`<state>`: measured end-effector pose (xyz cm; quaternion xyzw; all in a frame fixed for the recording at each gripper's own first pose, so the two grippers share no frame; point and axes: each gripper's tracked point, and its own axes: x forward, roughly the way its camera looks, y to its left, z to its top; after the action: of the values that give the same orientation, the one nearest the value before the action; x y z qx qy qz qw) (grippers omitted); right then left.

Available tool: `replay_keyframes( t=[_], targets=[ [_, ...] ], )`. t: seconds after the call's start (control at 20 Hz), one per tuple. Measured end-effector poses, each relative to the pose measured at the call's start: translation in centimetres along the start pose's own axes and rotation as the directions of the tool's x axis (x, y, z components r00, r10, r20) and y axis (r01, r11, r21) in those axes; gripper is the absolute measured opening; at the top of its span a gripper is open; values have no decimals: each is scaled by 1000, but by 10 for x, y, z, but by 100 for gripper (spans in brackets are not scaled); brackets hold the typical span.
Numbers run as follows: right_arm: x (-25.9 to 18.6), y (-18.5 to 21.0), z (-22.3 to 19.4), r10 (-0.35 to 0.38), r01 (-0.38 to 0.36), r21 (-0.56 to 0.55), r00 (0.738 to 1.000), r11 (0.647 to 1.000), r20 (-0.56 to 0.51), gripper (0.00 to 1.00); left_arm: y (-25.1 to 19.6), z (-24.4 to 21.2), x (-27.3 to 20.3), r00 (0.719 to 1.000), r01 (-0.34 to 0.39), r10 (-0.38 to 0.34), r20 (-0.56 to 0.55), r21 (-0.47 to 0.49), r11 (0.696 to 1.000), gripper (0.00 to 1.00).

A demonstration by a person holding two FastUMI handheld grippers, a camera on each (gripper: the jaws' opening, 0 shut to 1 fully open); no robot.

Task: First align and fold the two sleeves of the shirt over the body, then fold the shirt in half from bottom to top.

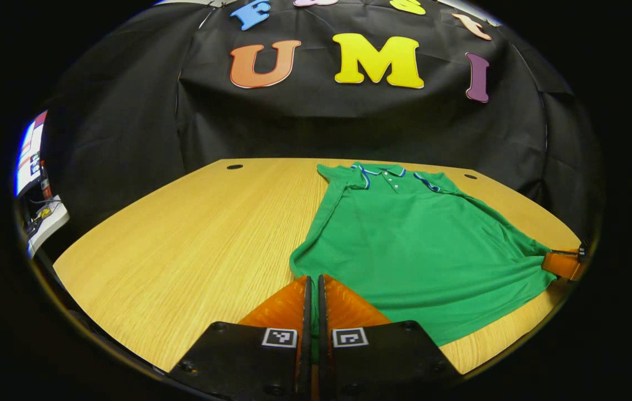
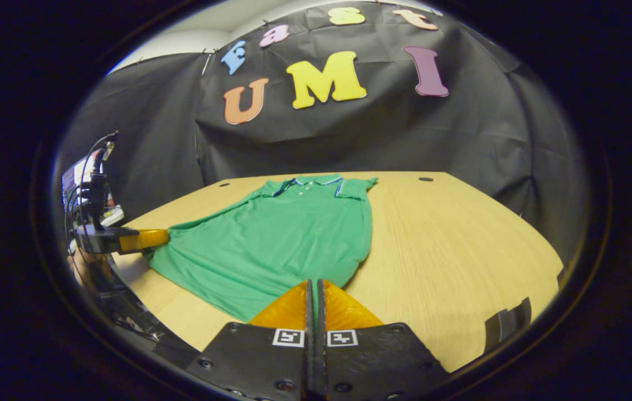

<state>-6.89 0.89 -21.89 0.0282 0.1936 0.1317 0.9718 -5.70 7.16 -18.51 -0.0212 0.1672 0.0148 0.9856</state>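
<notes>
A green polo shirt [image 1: 411, 239] lies face up on the wooden table [image 1: 193, 245], its blue-trimmed collar [image 1: 385, 171] at the far side. Its sleeves look tucked in against the body. My left gripper [image 1: 313, 278] is shut on the near hem corner, with green cloth showing between its fingers. Farther right, my right gripper [image 1: 558, 263] pinches the other hem corner, and the cloth is drawn toward it. In the right gripper view the shirt [image 2: 277, 239] spreads ahead; my right gripper [image 2: 313, 283] is shut at its hem and my left gripper [image 2: 146, 239] holds the far corner.
Two dark cable holes [image 1: 234, 166] [image 2: 426, 179] sit near the table's far edge. Past the table's left edge stands equipment with cables [image 2: 93, 189] and a lit screen [image 1: 29, 156]. Bare wood [image 2: 450, 234] runs beside the shirt.
</notes>
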Motion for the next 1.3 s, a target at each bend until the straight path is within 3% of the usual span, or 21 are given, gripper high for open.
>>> replay_keyframes(
  t=[0.35, 0.6, 0.75, 0.95, 1.15, 1.3],
  targets=[
    [5, -3, 68, 4, -3, -4, 992, 1000, 125, 0, -7, 65, -3, 994, 13, -16, 110, 31, 999, 10],
    [38, -11, 128, -3, 9, -29, 980, 1000, 199, 0, -5, 111, 30, 988, 23, -28, 154, 34, 999, 11],
    [73, -18, 167, -10, 21, -45, 973, 999, 229, 0, -8, 149, 70, 981, 17, -26, 194, 50, 999, 11],
    [141, -44, 222, -83, 111, -74, 947, 991, 309, 0, -25, 196, 130, 966, 40, -70, 250, 125, 991, 10],
    [221, -72, 245, -146, 174, -68, 942, 982, 302, 0, -19, 232, 201, 950, -9, -30, 311, 123, 992, 10],
    [278, -85, 256, -178, 210, -77, 937, 975, 301, 0, -21, 236, 257, 957, -21, -10, 289, 103, 994, 10]
  ],
)
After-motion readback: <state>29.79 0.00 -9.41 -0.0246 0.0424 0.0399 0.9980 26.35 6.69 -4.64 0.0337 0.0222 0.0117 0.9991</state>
